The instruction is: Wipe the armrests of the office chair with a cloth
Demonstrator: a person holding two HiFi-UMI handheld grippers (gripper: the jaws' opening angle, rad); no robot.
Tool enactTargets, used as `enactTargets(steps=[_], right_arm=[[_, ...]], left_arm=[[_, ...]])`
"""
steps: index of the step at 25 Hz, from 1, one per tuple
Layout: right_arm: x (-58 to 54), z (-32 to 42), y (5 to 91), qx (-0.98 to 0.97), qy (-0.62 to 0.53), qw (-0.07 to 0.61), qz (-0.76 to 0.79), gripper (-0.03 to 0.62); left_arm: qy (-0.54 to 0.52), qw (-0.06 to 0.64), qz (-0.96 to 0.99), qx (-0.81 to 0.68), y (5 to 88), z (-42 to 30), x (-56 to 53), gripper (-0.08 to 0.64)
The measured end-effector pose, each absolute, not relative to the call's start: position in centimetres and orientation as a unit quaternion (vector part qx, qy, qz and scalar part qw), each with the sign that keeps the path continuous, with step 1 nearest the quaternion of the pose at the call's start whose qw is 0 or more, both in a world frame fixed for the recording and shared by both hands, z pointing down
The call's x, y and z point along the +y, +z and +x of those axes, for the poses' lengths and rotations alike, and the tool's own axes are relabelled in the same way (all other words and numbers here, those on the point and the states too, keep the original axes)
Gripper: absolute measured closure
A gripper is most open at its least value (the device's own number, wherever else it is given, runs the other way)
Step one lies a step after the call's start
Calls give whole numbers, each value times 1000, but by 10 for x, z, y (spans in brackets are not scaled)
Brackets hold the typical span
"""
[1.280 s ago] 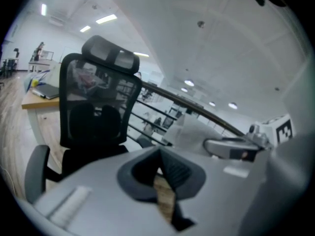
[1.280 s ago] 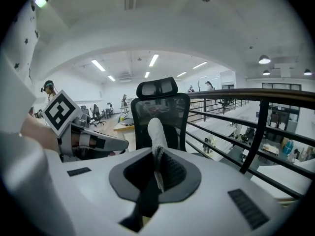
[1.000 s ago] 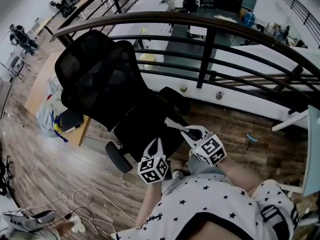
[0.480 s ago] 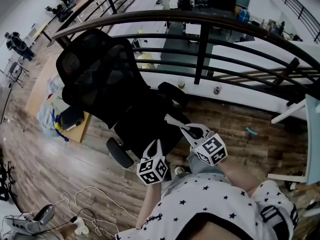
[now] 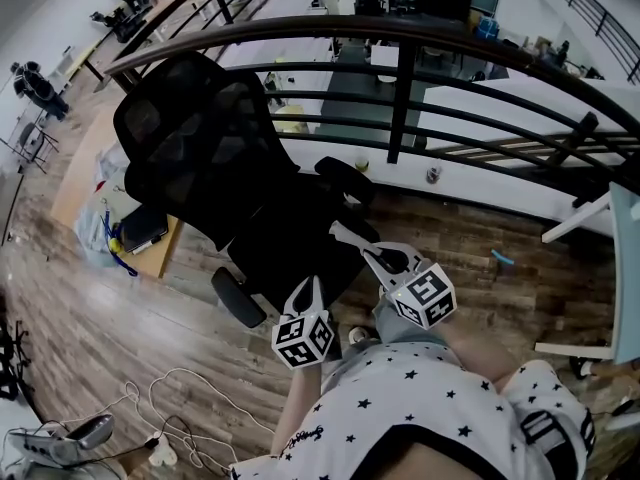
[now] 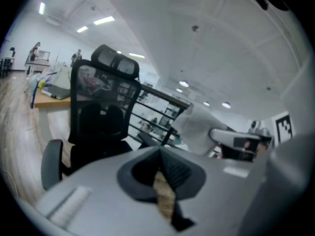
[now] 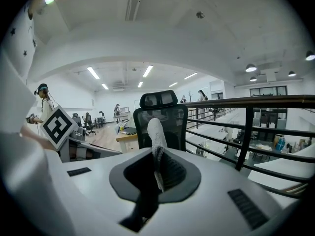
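Observation:
The black mesh-back office chair [image 5: 205, 153] stands in front of me, its near armrest [image 5: 238, 298] at the lower left and its far armrest [image 5: 345, 178] by the railing. My right gripper [image 5: 350, 242] hovers over the seat's front, shut on a white cloth [image 7: 155, 132] that sticks up between its jaws. My left gripper [image 5: 314, 288] is held just left of it, near the seat's front edge, jaws together with nothing in them. In the left gripper view the chair [image 6: 98, 117] and one grey armrest [image 6: 50, 161] lie ahead. Neither gripper touches an armrest.
A dark metal railing [image 5: 400, 78] curves close behind the chair, with a drop beyond it. A wooden desk [image 5: 90, 168] with bags and a notebook sits left of the chair. White cables [image 5: 180, 398] lie on the wood floor at lower left. A white table leg [image 5: 575, 218] is at the right.
Both grippers have stayed nearly in place, the right one edging slightly up toward the chair; the head view has shifted a little.

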State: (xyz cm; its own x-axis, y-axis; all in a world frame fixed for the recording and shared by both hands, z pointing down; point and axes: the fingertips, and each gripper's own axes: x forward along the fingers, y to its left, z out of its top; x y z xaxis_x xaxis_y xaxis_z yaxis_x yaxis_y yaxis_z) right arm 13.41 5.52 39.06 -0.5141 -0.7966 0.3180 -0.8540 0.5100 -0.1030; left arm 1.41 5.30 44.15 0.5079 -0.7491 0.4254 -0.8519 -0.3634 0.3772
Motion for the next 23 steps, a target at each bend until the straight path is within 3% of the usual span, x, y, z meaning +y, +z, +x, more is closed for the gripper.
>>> enactTargets(steps=[23], right_arm=[[54, 132, 381, -865, 115, 97, 478, 566]], left_arm=[[85, 280, 825, -484, 436, 15, 54, 554]])
